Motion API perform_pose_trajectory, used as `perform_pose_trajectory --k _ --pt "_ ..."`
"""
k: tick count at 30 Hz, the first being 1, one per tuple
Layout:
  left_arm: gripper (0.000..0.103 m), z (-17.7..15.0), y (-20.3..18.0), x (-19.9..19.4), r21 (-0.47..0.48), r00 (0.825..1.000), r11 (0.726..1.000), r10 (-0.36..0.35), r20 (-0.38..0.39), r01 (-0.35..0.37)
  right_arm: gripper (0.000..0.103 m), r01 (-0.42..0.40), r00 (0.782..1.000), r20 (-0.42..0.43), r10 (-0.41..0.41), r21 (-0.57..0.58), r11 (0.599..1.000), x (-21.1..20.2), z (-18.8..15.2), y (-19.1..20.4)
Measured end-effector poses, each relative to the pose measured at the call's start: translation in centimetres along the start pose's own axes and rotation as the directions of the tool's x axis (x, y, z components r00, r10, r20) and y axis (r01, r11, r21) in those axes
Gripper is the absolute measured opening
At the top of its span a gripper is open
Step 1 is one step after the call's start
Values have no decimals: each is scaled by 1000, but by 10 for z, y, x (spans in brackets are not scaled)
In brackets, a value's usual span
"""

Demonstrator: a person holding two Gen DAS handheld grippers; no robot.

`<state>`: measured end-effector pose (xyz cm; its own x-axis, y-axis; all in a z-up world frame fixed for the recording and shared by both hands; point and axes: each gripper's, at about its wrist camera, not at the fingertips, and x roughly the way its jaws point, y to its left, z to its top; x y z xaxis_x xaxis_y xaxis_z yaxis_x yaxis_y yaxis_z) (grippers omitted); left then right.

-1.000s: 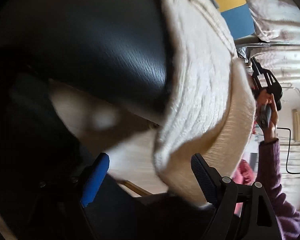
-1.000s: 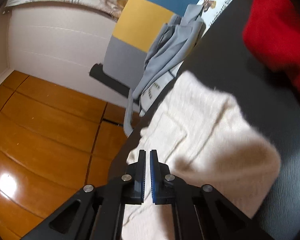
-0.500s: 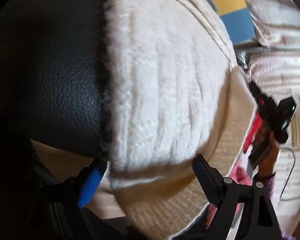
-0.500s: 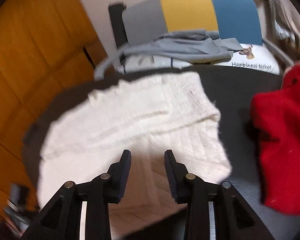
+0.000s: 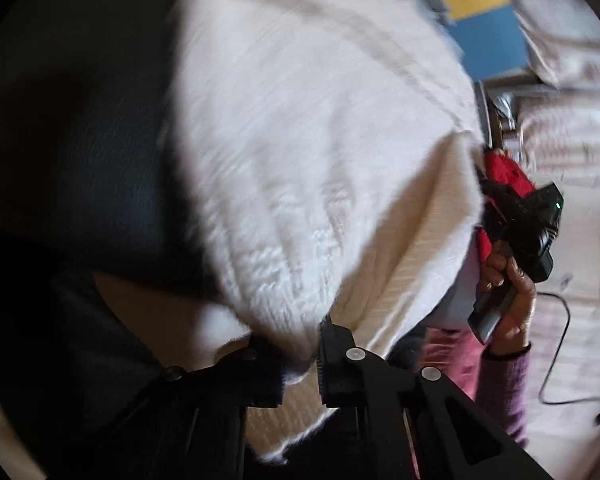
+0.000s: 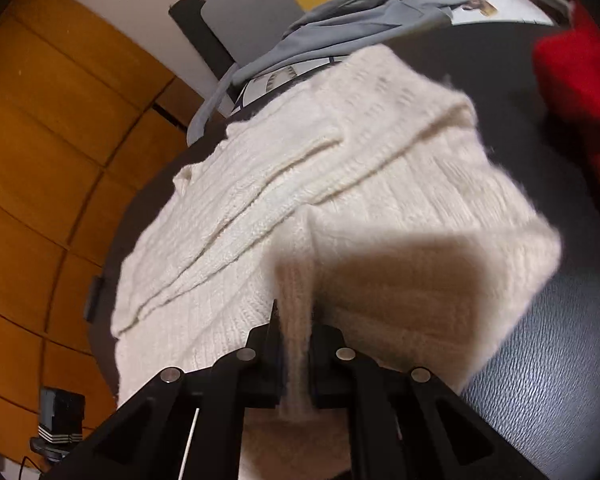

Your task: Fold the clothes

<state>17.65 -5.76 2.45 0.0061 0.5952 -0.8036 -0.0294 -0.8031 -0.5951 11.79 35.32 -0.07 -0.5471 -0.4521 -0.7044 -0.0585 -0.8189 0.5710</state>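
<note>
Both tongs (image 5: 300,360) (image 6: 294,354) pinch the fuzzy cream ribbed-knit sweater (image 6: 340,184)

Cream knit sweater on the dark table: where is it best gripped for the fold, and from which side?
Judging by the pose, at the near ribbed hem. The cream sweater lies flat on the dark table, hem toward both grippers. The right gripper and left gripper each already pinch that edge from the near side, low along the tabletop.

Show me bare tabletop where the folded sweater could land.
Bare black table lies between the cream sweater and the red garment, widest near the right gripper. A thin strip borders the floor-side rim. The far edge is crowded by the grey garment on the chair.
</note>
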Motion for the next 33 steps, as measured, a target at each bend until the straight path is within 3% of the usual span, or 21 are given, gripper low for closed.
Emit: perform_pose_trajectory --k 3,6,7,10,12,15,17,18,19,21,22,30,33 --pt "11 19 -29 -8 119 997 992 37 63 -44 7 -19 1000 19 18 18 1000 -6 -8 -6" --pt "11 40 -31 -10 144 992 987 55 113 -71 7 -34 999 41 31 57 998 -13 -11 -8" --pt "11 60 -34 -10 143 987 985 77 139 -97 7 -35 998 53 31 85 996 -11 -12 -7" --pt "11 96 -16 -21 167 962 970 133 238 -175 7 -50 997 73 40 149 988 -17 -22 -5" --pt "12 120 -13 -7 161 936 954 201 290 -254 7 -60 995 87 45 185 981 -20 -35 -5" --pt "18 133 16 -3 146 952 968 162 260 -205 7 -107 990 121 77 260 960 -23 -55 -10" --pt "25 121 23 -7 142 959 979 107 262 -148 7 -137 985 139 100 293 946 -24 -62 -12" --pt "38 115 30 -13 138 960 982 87 267 -128 7 -146 984 143 107 299 943 -25 -65 -13" --pt "59 108 37 -20 133 960 985 68 272 -108 7 -152 983 142 113 300 942 -25 -67 -13" --pt "83 97 49 -26 93 957 992 51 287 -81 7 -157 983 137 120 300 941 -24 -68 -14" --pt "87 91 52 -31 67 955 996 44 294 -66 7 -157 984 134 121 300 941 -23 -67 -14" --pt "88 56 71 -33 36 961 999 -4 278 -6 5 -150 984 141 109 320 936 -14 -65 1" --pt "83 52 61 -25 56 971 998 13 237 -27 5 -157 983 141 115 340 927 -13 -63 0"
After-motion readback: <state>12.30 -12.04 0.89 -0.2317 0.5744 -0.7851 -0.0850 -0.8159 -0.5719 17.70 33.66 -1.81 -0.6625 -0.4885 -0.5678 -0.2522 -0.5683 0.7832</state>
